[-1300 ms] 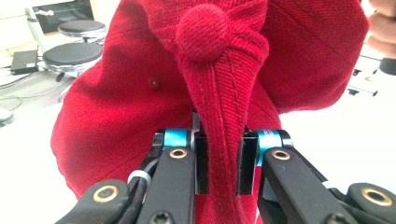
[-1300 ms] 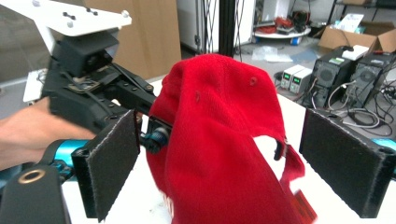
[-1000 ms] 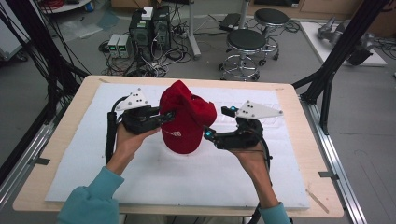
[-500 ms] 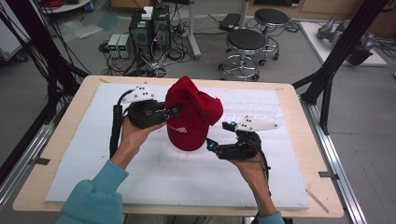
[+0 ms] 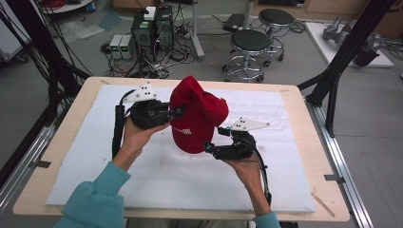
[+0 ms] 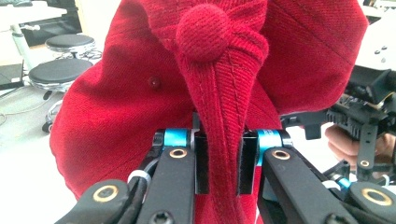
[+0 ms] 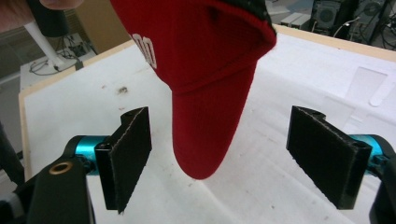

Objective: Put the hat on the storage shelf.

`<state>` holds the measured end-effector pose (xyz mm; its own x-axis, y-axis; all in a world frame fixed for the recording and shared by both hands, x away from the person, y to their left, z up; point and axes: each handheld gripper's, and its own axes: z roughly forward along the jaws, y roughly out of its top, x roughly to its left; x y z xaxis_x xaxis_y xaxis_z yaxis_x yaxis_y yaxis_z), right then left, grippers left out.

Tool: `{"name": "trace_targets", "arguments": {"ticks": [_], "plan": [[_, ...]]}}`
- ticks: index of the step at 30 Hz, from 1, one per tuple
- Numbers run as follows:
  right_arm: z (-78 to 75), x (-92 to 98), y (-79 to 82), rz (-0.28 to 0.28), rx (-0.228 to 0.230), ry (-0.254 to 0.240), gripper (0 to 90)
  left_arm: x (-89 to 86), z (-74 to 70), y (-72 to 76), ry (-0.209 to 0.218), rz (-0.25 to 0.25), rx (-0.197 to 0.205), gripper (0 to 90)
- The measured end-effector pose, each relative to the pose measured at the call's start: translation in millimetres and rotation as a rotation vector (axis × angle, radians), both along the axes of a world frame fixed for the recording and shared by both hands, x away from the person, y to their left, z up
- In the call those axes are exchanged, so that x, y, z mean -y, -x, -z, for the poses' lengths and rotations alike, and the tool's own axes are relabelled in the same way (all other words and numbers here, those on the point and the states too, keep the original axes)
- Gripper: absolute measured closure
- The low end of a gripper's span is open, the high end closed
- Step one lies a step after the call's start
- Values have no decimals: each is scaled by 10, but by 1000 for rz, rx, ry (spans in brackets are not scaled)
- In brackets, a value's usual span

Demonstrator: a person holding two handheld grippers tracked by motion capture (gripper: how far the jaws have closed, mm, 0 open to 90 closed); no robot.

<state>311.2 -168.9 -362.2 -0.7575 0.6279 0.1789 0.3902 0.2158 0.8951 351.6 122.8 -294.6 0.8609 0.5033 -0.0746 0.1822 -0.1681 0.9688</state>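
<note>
A workshop floor with two round stools (image 5: 259, 45) and a cluster of computer boxes (image 5: 152, 28) lies beyond the wooden worktop (image 5: 62, 142), which carries a white foam sheet (image 5: 180, 180). At about nine o'clock from the sheet's middle, the left gripper (image 5: 177, 112) is held above the sheet, its jaws pinching a gathered fold of a red cap (image 5: 197, 116) at the crown; in the left gripper view the fold of the red cap (image 6: 219, 112) runs straight down between the two pads, which press on it from both sides, with the fabric-covered top button just above them at twelve o'clock. The cap hangs off the sheet near its centre, its peak pointing down. At about four o'clock from the cap sits the right gripper (image 5: 209, 146), its jaws spread and recently drawing a little closer together. In the right gripper view the peak of the red cap (image 7: 205, 135) dips into the gap between the two black pads, nearer the left one, touching neither; the right gripper (image 7: 219, 158) has the white sheet below it.
</note>
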Motion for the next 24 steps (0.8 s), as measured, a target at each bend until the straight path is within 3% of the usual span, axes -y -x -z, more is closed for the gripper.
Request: {"name": "trace_targets", "arguments": {"ticks": [4, 7, 12, 22, 24], "plan": [[-7, -19, 16, -1, 12, -14, 269, 0, -19, 15, 18, 5, 0, 822], [15, -15, 30, -5, 38, -42, 363, 1, -27, 18, 25, 4, 0, 821], [159, 4, 9, -13, 13, -70, 441, 14, -36, 23, 24, 13, 1, 822], [187, -31, -7, -48, 28, -89, 671, 44, -37, 4, 29, 8, 4, 822], [197, -21, -14, -68, 8, -114, 707, 40, -36, 0, 28, 6, 9, 822]]}}
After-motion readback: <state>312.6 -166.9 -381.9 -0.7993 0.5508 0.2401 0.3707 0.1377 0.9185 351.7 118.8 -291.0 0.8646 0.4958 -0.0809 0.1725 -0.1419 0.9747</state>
